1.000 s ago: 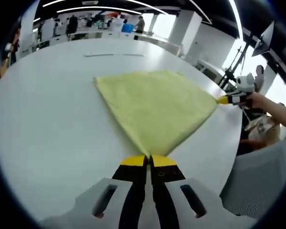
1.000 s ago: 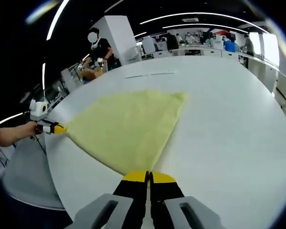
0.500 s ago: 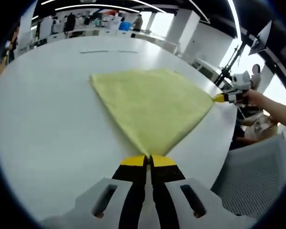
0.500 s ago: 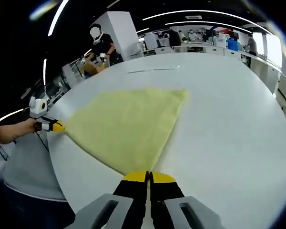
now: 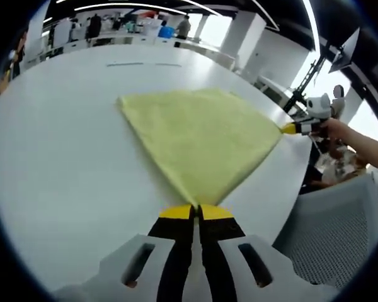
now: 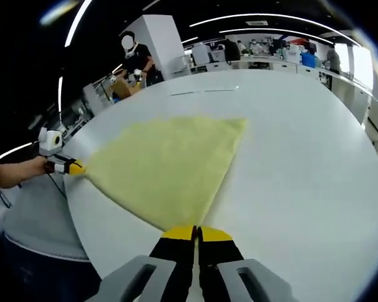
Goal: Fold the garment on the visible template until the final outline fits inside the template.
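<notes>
Your left gripper [image 5: 197,212] has its fingers pinched on one near corner of the yellow garment [image 5: 198,135]; your right gripper [image 6: 197,233] pinches the other near corner in the same way. The garment lies flat on the white worktop [image 5: 63,163], spreading forward from both sets of fingers, with the held edge stretched between your hands. Judged from this, the fold must carry that edge away from you, both hands equally placed. The right gripper view shows thin lines on the worktop [image 6: 201,92] beyond the cloth, possibly template marks; I cannot tell.
</notes>
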`<action>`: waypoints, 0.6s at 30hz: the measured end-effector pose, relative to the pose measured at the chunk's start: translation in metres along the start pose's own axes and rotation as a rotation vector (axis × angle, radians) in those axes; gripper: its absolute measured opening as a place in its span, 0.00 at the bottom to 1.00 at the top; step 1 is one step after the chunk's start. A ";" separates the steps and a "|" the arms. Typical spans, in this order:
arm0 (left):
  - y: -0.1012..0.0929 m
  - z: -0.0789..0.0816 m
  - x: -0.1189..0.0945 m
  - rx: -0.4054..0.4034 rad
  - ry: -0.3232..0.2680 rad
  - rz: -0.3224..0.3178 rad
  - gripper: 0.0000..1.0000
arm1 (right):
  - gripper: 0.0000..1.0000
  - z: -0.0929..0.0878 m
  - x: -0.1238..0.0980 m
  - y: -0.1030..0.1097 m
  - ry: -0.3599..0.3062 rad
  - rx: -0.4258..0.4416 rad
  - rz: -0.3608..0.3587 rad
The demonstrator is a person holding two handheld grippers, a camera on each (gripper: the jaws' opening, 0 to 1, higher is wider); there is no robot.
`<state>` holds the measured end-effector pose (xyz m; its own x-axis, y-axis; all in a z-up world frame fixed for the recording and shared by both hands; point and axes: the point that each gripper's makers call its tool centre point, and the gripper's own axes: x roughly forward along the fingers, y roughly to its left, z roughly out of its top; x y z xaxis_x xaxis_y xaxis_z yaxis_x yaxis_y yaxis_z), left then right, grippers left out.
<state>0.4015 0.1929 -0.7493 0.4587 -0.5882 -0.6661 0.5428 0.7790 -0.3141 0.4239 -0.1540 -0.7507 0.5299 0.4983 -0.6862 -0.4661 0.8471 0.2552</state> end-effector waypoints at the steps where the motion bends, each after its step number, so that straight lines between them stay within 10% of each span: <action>1: 0.001 0.000 0.000 0.002 0.000 0.004 0.00 | 0.00 0.000 0.000 0.000 -0.001 -0.006 -0.001; 11: 0.006 0.002 -0.002 0.031 -0.016 0.055 0.13 | 0.05 0.001 0.000 -0.002 -0.041 -0.054 -0.046; 18: 0.008 0.007 -0.005 0.020 -0.053 0.075 0.27 | 0.45 0.016 -0.007 0.000 -0.120 -0.015 -0.040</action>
<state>0.4086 0.2006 -0.7432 0.5353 -0.5392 -0.6502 0.5190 0.8173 -0.2505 0.4318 -0.1542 -0.7352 0.6288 0.4835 -0.6090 -0.4530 0.8643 0.2185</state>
